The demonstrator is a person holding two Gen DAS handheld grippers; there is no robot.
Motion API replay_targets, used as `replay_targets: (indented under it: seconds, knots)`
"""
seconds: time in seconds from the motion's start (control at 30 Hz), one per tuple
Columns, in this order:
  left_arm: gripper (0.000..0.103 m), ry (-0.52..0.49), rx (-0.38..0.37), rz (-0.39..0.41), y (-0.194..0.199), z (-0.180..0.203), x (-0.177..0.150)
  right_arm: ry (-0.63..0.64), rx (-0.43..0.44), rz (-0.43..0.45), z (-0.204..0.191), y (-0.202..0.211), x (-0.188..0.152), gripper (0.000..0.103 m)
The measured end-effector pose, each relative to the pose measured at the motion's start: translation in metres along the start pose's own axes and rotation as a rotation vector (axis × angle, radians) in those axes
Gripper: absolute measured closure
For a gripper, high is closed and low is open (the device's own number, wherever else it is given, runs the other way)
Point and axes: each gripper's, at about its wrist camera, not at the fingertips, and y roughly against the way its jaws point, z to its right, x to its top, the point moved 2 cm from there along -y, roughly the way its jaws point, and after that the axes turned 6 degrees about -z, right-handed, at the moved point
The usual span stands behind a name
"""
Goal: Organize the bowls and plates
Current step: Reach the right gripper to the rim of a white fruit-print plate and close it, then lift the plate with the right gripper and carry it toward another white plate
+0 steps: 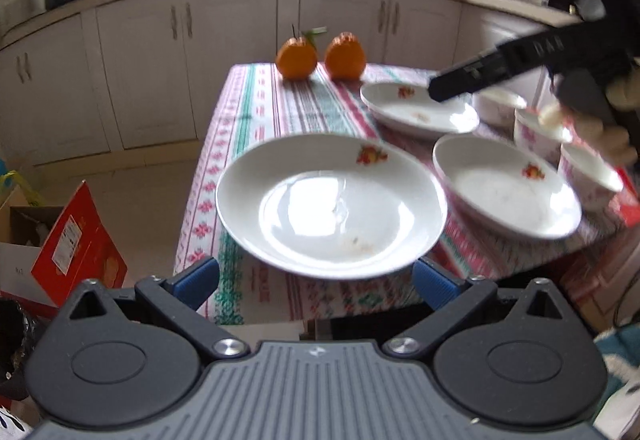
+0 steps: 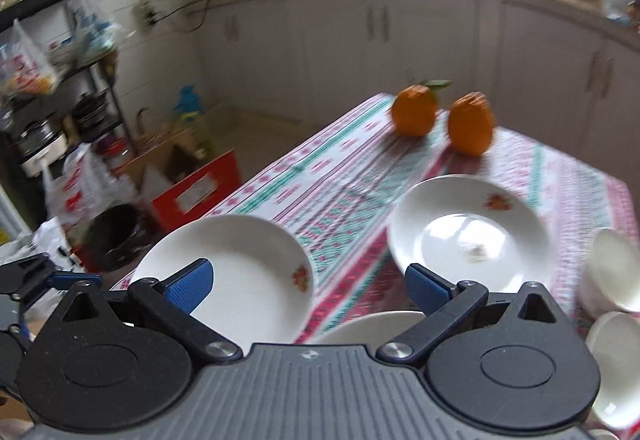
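Blue-padded fingers (image 1: 196,280) of the left gripper (image 1: 316,282) stand spread wide, pinching nothing, with the near plate (image 1: 332,206) lying just ahead of and between them at the table's front edge, its rim overhanging the striped tablecloth (image 1: 256,120). From the left wrist view, a second plate (image 1: 506,188) sits to the right of the near one, and a third plate (image 1: 418,108) rests farther back; small floral bowls (image 1: 590,172) cluster at the right edge, partly hidden by the person's hand. That same view shows the right gripper (image 1: 440,90) from outside, reaching in over the far plate, its tip blurred. Two oranges (image 1: 320,58) stand side by side at the table's far end. The right wrist view shows the right gripper (image 2: 310,282) with fingers likewise spread and holding nothing, one plate (image 2: 248,272) lying behind its left finger and another (image 2: 472,232) beyond its right finger. Only this view reveals a metal shelf rack (image 2: 52,88) with pots and bags, and the red box (image 2: 196,192) on the floor beside the table, while white bowls (image 2: 616,268) crowd its right edge
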Motion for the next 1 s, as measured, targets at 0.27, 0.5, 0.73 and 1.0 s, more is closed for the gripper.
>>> replay_targets:
  seconds: [0.27,0.5,0.73,1.0]
  knots:
    - [0.001,-0.068,-0.023,-0.049,-0.021,-0.009,-0.004,0.088,0.115,-0.149,-0.009,-0.058,0.011,0.0]
    - [0.001,-0.097,-0.068,-0.056,-0.031,-0.01,-0.001,0.098,0.153,-0.238,-0.002,-0.102,0.024,0.011]
    - [0.006,-0.112,-0.094,-0.059,-0.035,-0.012,0.002,0.064,0.218,-0.299,0.004,-0.122,0.027,0.027]
    - [0.012,-0.129,-0.123,-0.072,-0.037,-0.012,0.006,0.021,0.286,-0.326,0.009,-0.125,0.028,0.033]
